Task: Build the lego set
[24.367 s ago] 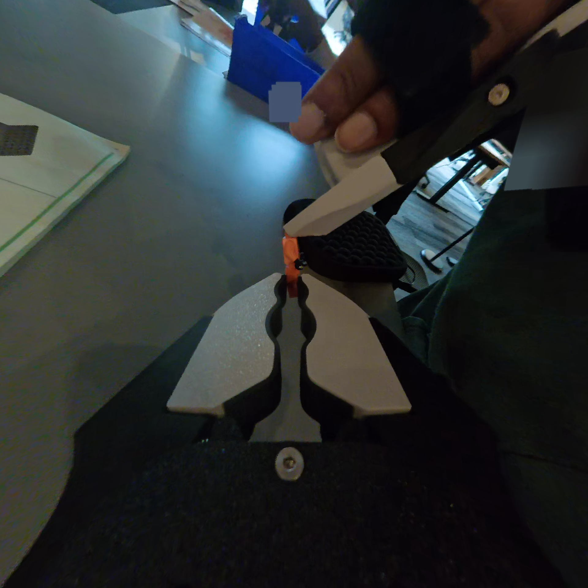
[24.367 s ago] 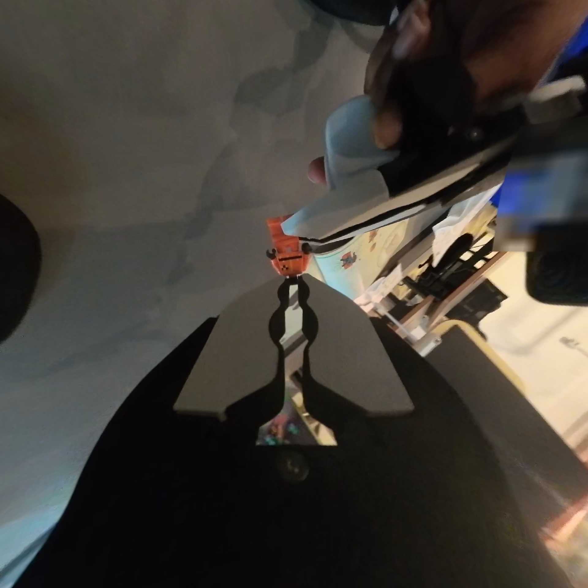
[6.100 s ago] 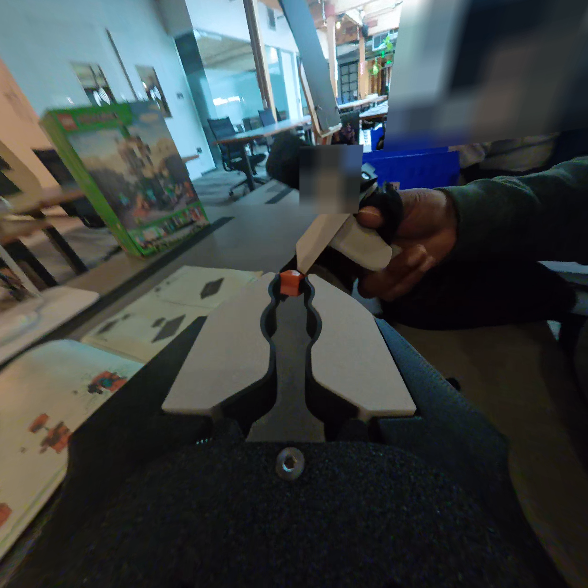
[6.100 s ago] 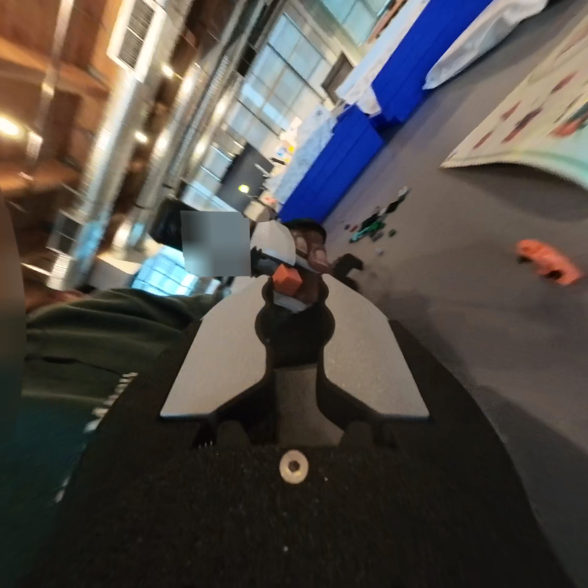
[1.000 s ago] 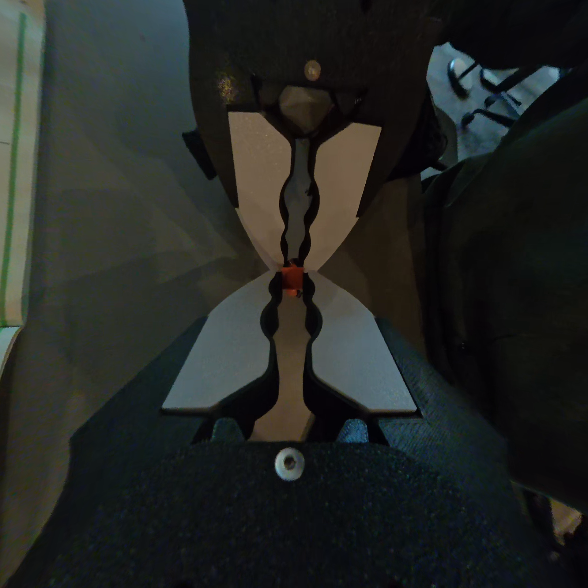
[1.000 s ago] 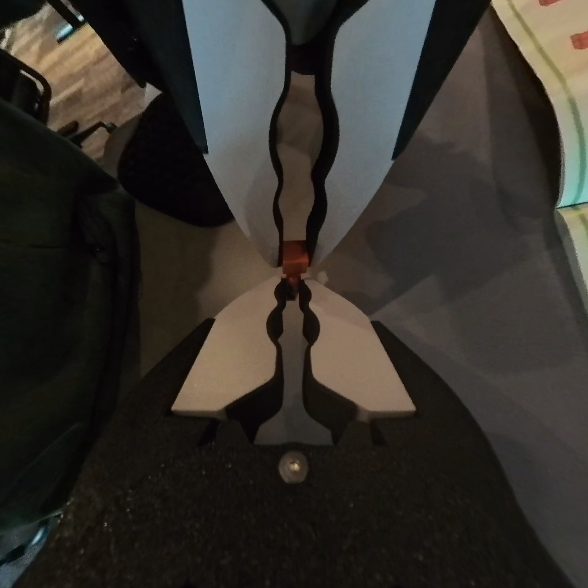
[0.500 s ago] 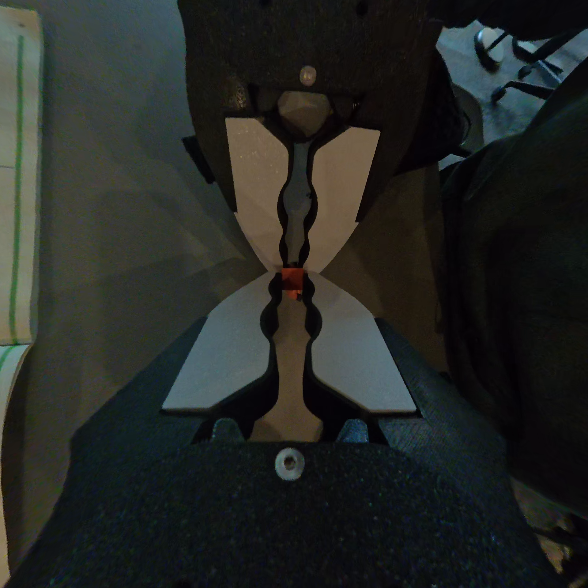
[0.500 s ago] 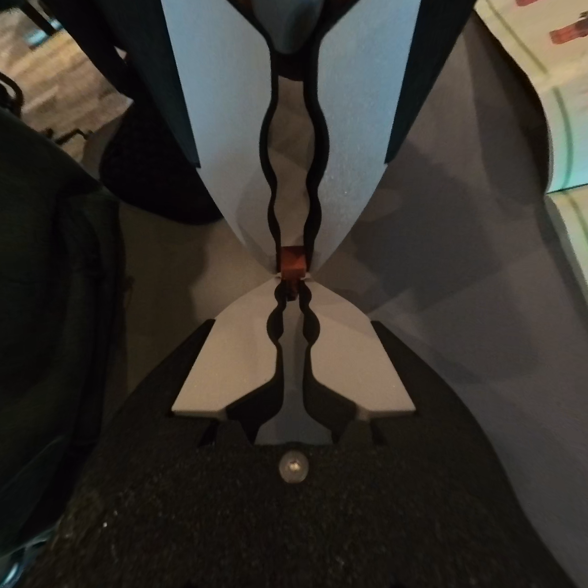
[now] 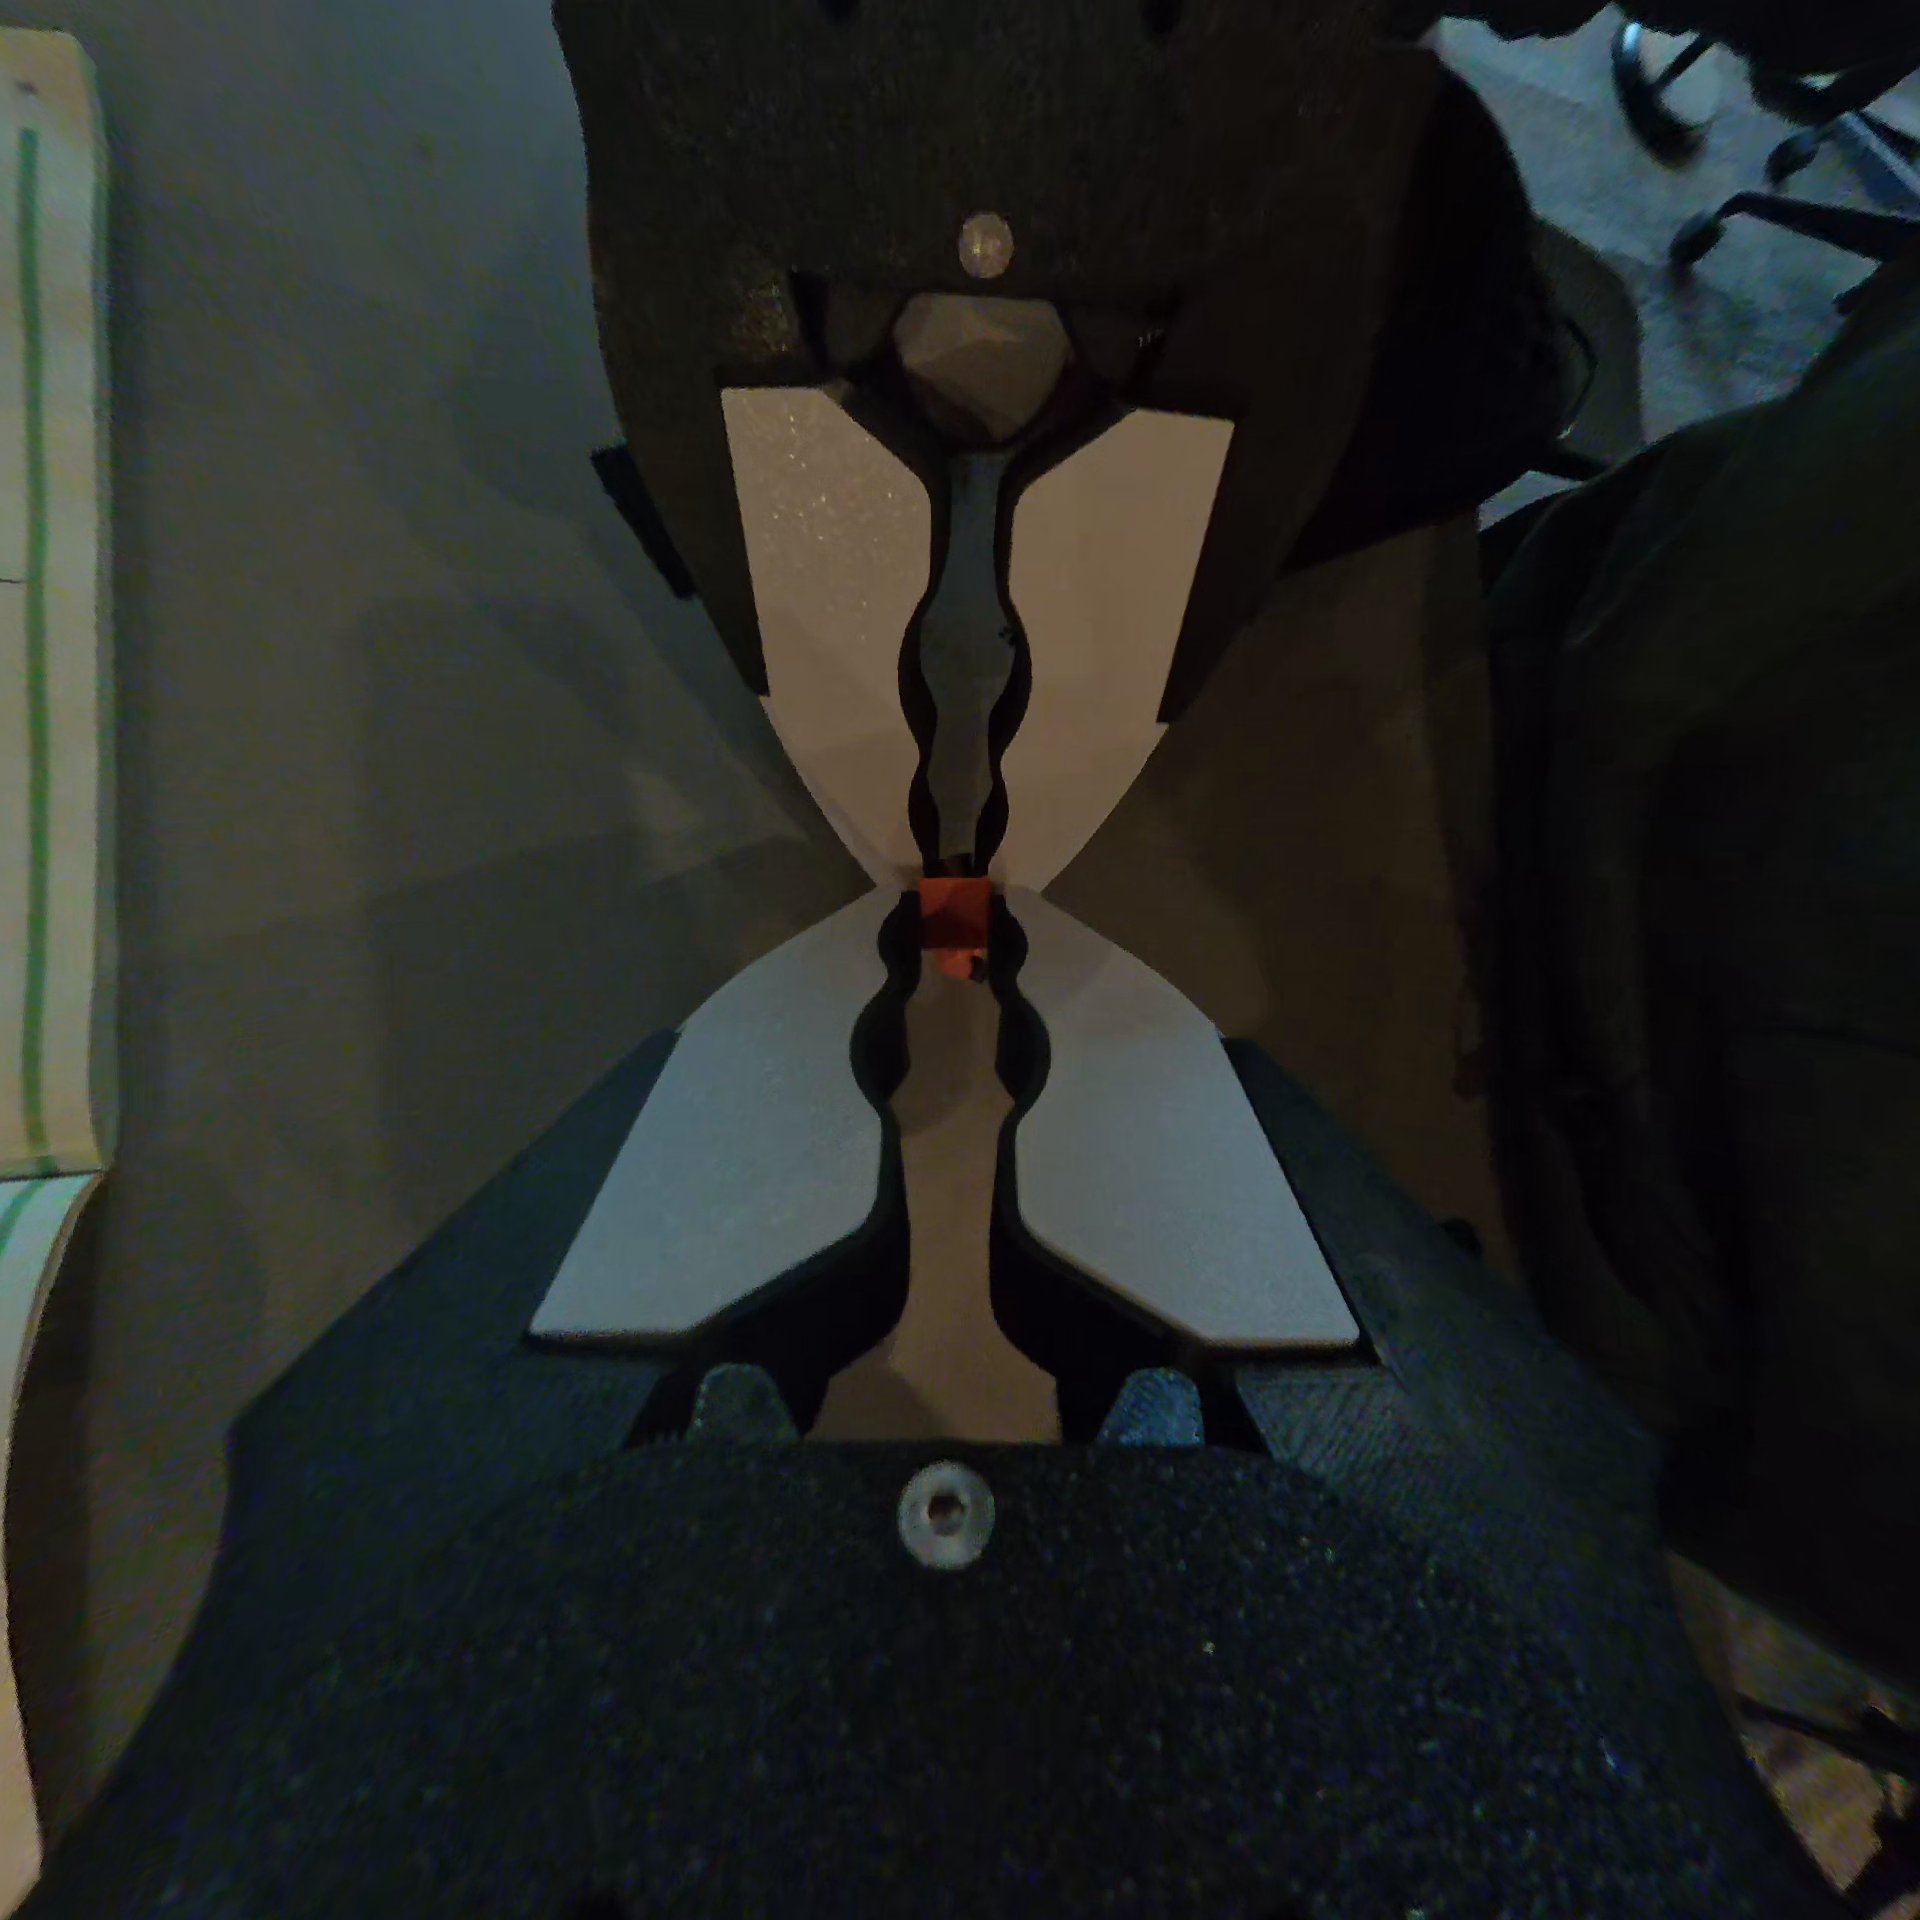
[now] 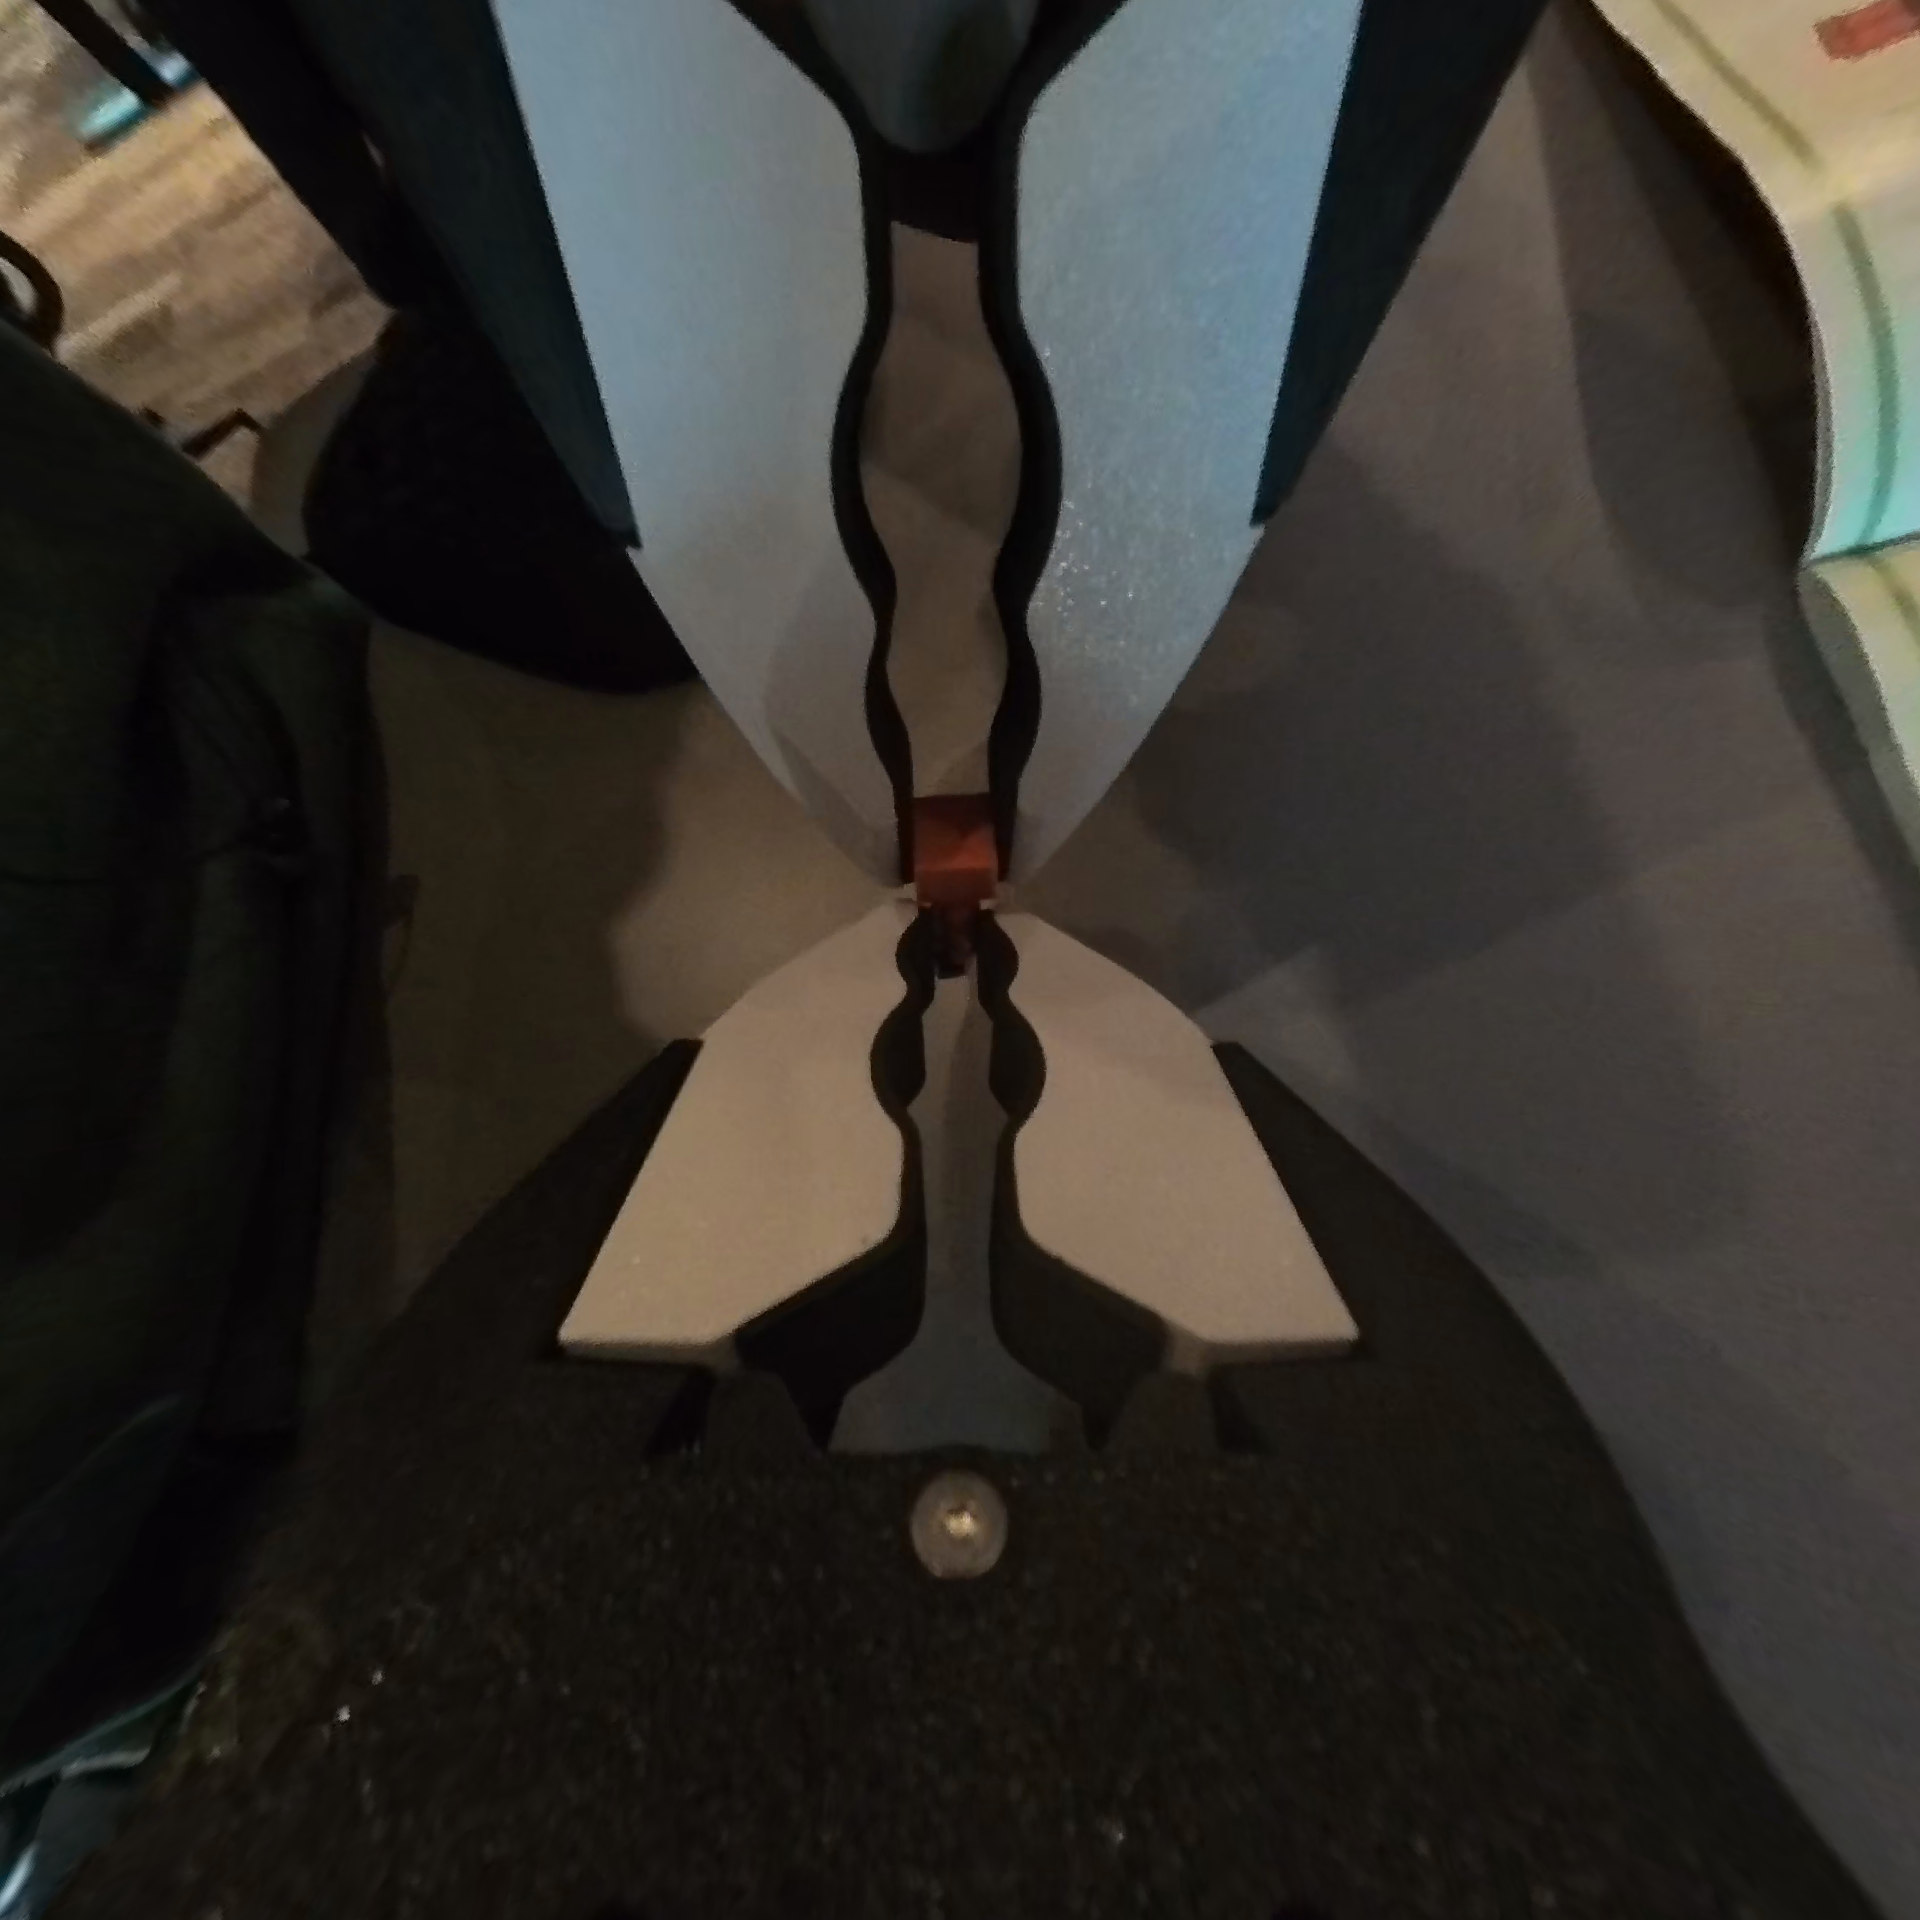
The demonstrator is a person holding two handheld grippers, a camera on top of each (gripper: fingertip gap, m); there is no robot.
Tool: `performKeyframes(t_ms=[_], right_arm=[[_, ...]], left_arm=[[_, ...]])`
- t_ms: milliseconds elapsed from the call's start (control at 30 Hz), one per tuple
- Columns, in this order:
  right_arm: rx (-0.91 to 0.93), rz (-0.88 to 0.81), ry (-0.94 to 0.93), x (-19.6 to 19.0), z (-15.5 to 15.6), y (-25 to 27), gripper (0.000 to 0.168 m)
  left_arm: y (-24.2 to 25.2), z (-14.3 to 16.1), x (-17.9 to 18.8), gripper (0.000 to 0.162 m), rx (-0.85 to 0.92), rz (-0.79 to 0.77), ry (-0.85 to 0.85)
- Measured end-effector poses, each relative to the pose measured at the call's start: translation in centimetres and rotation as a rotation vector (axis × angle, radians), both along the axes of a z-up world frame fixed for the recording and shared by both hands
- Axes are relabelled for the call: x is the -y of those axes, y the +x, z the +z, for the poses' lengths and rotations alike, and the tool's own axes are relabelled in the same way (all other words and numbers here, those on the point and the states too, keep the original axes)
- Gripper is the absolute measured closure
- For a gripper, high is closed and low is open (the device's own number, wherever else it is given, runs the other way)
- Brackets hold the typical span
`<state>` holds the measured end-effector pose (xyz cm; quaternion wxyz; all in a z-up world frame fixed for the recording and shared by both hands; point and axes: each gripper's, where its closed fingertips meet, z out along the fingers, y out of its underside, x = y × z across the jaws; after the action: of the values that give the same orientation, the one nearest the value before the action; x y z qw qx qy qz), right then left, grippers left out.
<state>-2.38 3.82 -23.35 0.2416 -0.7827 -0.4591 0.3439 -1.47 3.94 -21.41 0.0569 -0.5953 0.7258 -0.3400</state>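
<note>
Orange brick sits pinched at the left claw tips, nose to nose with the right claw, narrowed on a small dark piece (kind unclear), above the worktop.

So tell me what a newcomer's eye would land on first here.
The small orange lego piece at dead centre, pinched where the left tool and the right tool meet tip to tip. Around it, their pale fingers form an hourglass over the grey table.
</note>
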Motion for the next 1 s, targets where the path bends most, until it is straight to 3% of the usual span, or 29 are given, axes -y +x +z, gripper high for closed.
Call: performKeyframes(t_ms=[367, 467, 700, 1000], right_arm=[[-0.06, -0.03, 0.093, -1.2, 0.8, 0.3, 0.16], [-0.082, -0.046, 0.118, -1.6, 1.3, 0.4, 0.151], [-0.195, -0.094, 0.134, -2.1, 3.1, 0.6, 0.137], [-0.378, -0.182, 0.173, -2.9, 6.0, 1.2, 0.144]], left_arm=[[0.5, 0.7, -1.0, 0.149, 0.038, 0.018, 0.056], [0.5, 1.1, -1.0, 0.149, 0.059, 0.032, 0.038], [0.6, 2.4, -1.8, 0.149, 0.132, 0.1, -0.033], [1.2, 5.5, -2.8, 0.149, 0.291, 0.202, -0.211]])
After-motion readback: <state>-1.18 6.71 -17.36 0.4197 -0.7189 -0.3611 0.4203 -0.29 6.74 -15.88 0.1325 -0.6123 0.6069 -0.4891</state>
